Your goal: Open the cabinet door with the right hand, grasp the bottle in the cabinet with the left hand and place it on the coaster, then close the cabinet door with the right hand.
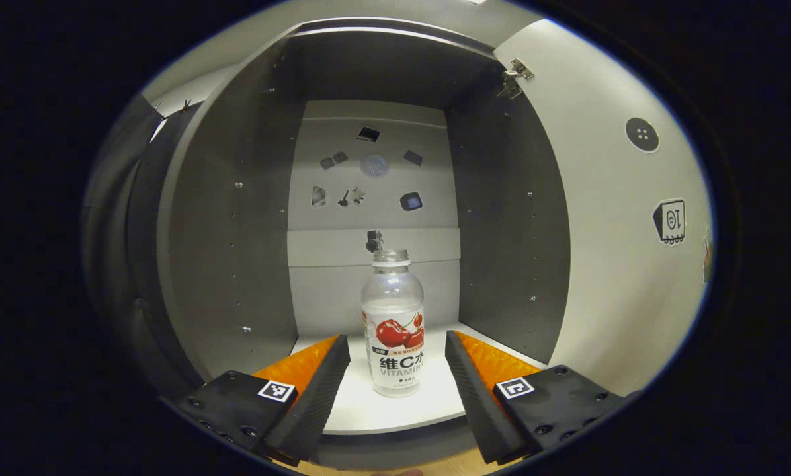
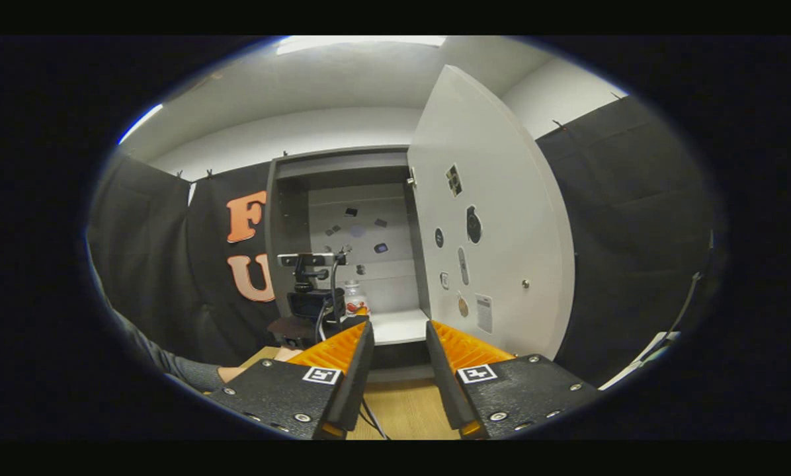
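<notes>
Facing bottle (image 1: 393, 324) upright in cabinet (image 1: 237, 218), left gripper (image 1: 395, 360) fingers spread.

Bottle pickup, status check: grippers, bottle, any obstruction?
Left gripper open, fingers either side of bottle, not touching. Right gripper open, empty, back from cabinet. Door swung open. Bottle upright on shelf, path clear.
</notes>
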The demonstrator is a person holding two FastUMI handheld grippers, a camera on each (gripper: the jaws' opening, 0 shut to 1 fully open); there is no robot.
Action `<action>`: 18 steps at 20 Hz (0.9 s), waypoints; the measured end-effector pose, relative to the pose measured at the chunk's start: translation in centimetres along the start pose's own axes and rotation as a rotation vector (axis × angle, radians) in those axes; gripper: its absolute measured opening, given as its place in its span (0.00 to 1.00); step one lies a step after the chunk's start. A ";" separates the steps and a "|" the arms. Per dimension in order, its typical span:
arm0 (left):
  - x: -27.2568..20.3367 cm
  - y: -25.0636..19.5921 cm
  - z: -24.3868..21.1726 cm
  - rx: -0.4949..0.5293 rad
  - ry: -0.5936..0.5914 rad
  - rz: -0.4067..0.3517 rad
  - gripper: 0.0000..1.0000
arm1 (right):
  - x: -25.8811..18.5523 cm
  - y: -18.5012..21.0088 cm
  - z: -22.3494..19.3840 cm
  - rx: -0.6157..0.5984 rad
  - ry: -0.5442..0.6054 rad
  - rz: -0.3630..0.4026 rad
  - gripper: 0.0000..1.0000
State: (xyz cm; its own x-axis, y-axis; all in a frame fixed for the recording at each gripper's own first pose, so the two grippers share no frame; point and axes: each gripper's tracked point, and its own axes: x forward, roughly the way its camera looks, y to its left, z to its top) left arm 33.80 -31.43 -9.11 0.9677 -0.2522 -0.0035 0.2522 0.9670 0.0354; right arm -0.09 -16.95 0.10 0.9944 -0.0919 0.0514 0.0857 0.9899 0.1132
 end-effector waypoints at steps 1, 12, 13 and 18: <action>0.7 0.0 -0.3 0.006 0.004 -0.001 0.95 | 0.3 0.1 -0.1 0.003 0.007 -0.004 0.46; 7.1 0.5 -3.4 0.003 0.056 0.015 0.96 | 2.4 0.3 -0.9 -0.037 0.065 -0.033 0.46; 7.4 0.5 -3.7 0.003 0.060 0.016 0.96 | 2.5 0.3 -1.0 -0.040 0.072 -0.035 0.50; 6.9 0.4 -3.1 -0.005 0.046 0.014 0.84 | 2.3 0.1 -1.9 -0.030 0.107 -0.030 0.46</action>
State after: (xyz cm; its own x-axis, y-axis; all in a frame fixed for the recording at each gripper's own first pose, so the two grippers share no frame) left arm 40.56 -32.67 -12.18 0.9704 -0.2366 -0.0486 0.2382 0.9707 0.0311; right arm 2.30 -16.84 -1.70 0.9921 -0.1112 -0.0576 0.1158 0.9898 0.0835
